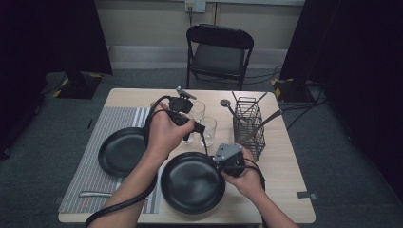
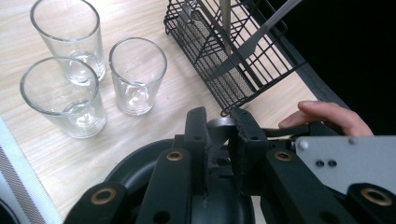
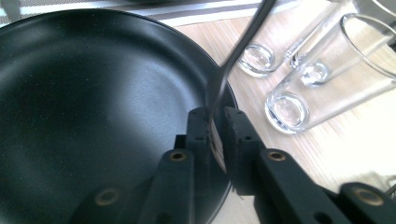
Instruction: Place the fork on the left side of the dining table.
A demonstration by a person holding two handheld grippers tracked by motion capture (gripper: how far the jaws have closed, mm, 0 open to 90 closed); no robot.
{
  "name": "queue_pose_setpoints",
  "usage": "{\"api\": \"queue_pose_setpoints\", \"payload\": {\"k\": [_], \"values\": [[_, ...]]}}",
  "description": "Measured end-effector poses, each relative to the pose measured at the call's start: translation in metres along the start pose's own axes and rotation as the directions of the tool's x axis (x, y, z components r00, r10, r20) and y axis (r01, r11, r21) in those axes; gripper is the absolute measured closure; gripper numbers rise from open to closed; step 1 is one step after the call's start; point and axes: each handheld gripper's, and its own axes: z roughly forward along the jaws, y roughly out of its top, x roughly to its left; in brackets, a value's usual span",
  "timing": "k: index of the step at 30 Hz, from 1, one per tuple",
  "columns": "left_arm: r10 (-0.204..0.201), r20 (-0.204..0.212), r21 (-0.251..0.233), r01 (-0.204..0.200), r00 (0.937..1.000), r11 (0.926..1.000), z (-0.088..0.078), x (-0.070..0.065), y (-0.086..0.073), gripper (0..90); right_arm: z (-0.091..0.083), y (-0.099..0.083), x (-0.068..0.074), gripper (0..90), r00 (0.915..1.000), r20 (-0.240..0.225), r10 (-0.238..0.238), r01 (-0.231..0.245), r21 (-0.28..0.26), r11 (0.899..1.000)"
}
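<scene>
Both claws on one metal utensil over desk [image 1: 280, 166]. Right claw [image 3: 215, 122] pinches utensil's [image 3: 236, 51] flat end between narrow jaws, above rim of near black plate [image 3: 84, 107]. Left claw [image 2: 219, 123] jaws narrow around utensil's other end, metal between pads. Utensil spans between claws, beside three glasses [image 2: 137, 74]. Black wire caddy [image 2: 233, 51] behind. Second black plate [image 1: 121, 152] on striped mat [image 1: 90, 175], left.

Both forearms are bare, with no sleeves in sight. Each hand carries a black tool: the left tool [image 1: 192, 124] trails a thick black cable [image 1: 119, 205], the right tool [image 1: 223, 164] bears a grey three-cornered plate [image 1: 228, 152]. Brass-coloured rivets [image 2: 174, 156] dot the black jaw arms, and small dark screws sit in the plate.
</scene>
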Motion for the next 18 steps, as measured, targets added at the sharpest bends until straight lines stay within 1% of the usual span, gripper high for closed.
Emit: {"api": "queue_pose_setpoints", "payload": {"k": [1, 2, 3, 4, 5, 7, 8, 9, 11, 14, 15, 18], "values": [[0.002, 0.001, 0.001, -0.002, 1.0000, 1.0000, -0.001, 0.000, 0.000, 77.8, 0.000, -0.001, -0.001, 76.6, 1.0000, -0.005, 0.004, -0.004, -0.005, 1.000], [0.001, -0.001, -0.004, -0.001, 1.0000, 1.0000, -0.001, 0.000, 0.000, 77.8, 0.000, -0.002, -0.001, 72.6, 1.0000, -0.003, 0.008, -0.008, -0.012, 1.000], [0.009, -0.002, -0.004, -0.009, 1.0000, 1.0000, -0.002, 0.001, 0.000, 77.8, -0.001, -0.003, -0.001, 68.3, 0.9997, -0.004, 0.024, -0.024, -0.013, 1.000], [0.010, -0.007, -0.007, -0.010, 0.9999, 0.9999, -0.003, 0.001, 0.000, 77.8, -0.001, -0.004, -0.003, 68.2, 0.9996, -0.010, 0.026, -0.026, -0.024, 0.999], [0.011, -0.003, -0.011, -0.011, 0.9999, 0.9999, -0.004, 0.001, 0.000, 77.8, -0.002, -0.005, -0.003, 66.9, 0.9993, -0.017, 0.035, -0.035, -0.026, 0.999], [0.016, -0.008, -0.010, -0.016, 0.9998, 0.9998, -0.005, 0.001, 0.000, 77.8, -0.004, -0.006, -0.003, 62.2, 0.9988, -0.026, 0.041, -0.042, -0.046, 0.998], [0.019, -0.009, -0.008, -0.019, 0.9998, 0.9998, -0.005, 0.001, 0.000, 77.8, -0.005, -0.007, -0.003, 59.7, 0.9979, -0.033, 0.055, -0.057, -0.049, 0.997], [0.026, -0.007, -0.004, -0.026, 0.9996, 0.9996, -0.006, 0.002, -0.001, 77.8, -0.006, -0.008, -0.003, 58.0, 0.9966, -0.039, 0.073, -0.075, -0.046, 0.996], [0.030, -0.011, -0.008, -0.030, 0.9995, 0.9995, -0.007, 0.003, -0.001, 77.8, -0.008, -0.010, -0.004, 56.4, 0.9965, -0.037, 0.075, -0.077, -0.050, 0.996], [0.033, -0.024, -0.009, -0.034, 0.9992, 0.9994, -0.009, 0.007, -0.002, 77.8, -0.011, -0.014, -0.006, 49.1, 0.9956, -0.033, 0.087, -0.089, -0.041, 0.995], [0.038, -0.020, -0.010, -0.038, 0.9991, 0.9992, -0.010, 0.009, -0.002, 77.8, -0.012, -0.016, -0.006, 47.5, 0.9951, -0.031, 0.093, -0.095, -0.037, 0.995], [0.045, -0.027, -0.016, -0.045, 0.9986, 0.9988, -0.013, 0.013, -0.004, 77.8, -0.015, -0.021, -0.007, 43.5, 0.9935, -0.030, 0.110, -0.111, -0.034, 0.993]]}}
